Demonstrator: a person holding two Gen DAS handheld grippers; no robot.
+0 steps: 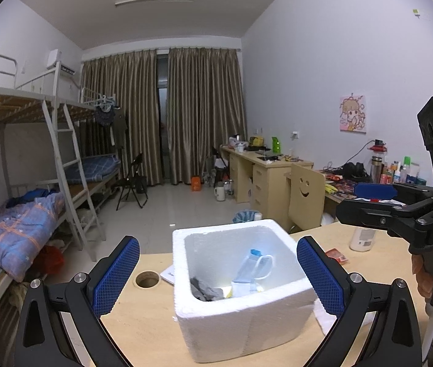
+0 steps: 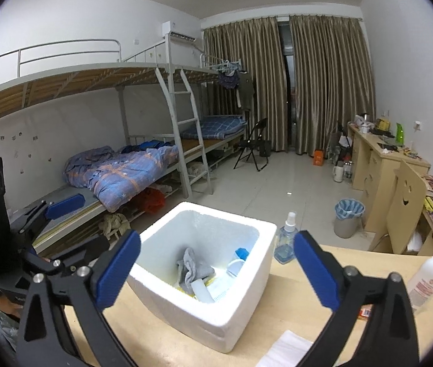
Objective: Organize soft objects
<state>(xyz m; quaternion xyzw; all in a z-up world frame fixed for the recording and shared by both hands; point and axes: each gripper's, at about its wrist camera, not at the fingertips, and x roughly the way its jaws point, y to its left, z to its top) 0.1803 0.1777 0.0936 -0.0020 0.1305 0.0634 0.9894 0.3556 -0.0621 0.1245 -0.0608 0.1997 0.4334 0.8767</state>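
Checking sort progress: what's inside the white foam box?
The foam box holds a crumpled grey cloth, a face mask with ear loops, a blue-capped item and a white tube. Whatever lies beneath them is covered.

Both wrist cams close, angled down; share foam box (image 1: 240, 321).

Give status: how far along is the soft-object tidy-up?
Done: grey cloth and face mask lie inside the foam box. In hand: nothing; left claw and right claw both open, empty. Left: only a white tissue-like sheet beside the box.
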